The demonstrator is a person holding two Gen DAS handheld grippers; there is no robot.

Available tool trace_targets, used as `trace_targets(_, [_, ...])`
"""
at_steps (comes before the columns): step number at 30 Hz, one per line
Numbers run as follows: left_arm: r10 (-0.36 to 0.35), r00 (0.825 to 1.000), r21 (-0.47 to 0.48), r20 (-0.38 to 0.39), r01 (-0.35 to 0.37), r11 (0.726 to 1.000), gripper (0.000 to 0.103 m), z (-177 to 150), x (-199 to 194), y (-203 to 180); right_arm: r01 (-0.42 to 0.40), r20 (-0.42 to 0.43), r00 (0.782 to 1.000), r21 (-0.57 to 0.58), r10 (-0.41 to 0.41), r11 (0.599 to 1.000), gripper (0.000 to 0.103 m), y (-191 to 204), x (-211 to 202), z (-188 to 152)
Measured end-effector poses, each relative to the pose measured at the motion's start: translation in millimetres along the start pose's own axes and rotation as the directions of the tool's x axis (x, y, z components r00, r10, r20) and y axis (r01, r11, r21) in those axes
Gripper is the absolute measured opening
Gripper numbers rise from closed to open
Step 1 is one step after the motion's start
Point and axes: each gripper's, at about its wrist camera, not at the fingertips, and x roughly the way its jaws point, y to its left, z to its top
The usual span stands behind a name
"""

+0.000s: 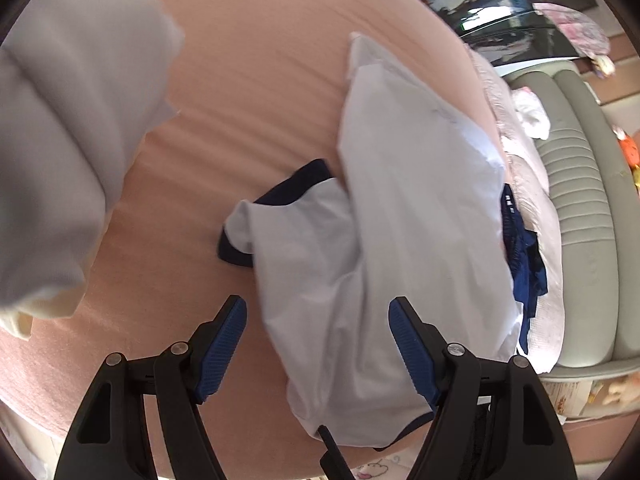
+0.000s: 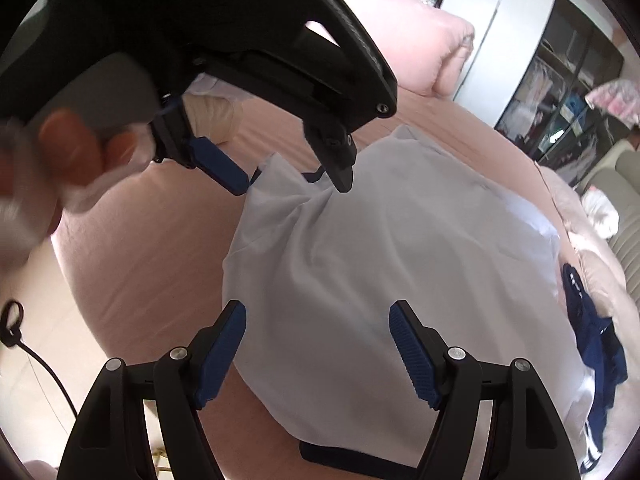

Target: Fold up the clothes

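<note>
A shirt lies on the bed. To its left sits a stack of folded clothes; to its right, touching it, lies a crumpled garment.

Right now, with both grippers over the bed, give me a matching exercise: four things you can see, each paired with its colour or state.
Things:
1. shirt
2. bed sheet
3. crumpled garment
4. left gripper

Colour or state:
A. navy blue, at the shirt's right edge
B. jaws apart, nothing between them
C. pale white with dark navy trim
D. pink

Pairs: 1-C, 2-D, 3-A, 4-B
</note>
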Motion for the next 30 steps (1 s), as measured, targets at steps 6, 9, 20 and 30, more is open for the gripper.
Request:
trace_targets(6, [0.022,1.0,0.024,-0.006,-0.022,0.999,0.072,2.9,9.8,1.9,-0.002,0.016,1.0,-0.007,0.002,1.0,0.074,1.8,-0.5,-1.6])
trace_targets(9, [0.026,1.0,0.048,0.014,-0.027,0.998,0.072,3.2,12.7,-1.0,-0.006,0.024,1.0,0.0,0.006,1.0,0.074,1.2,-2.4,-1.5])
trace_targets(20, [-0.087,0.995,0.128,0.055,0.08,0.989,0.01,-6.3,9.5,-14.9,-0.024,0.059,0.998,0.031,0.022,0.999,0.074,-1.3,-8.8,-0.5])
trace_targets(30, [-0.181,0.982,0.105,0.047,0.175,0.979,0.01,6.9,-7.1,-12.4,-0.051,0.105,0.994,0.113,0.039,0.992,0.074,-5.0,-10.4,5.1])
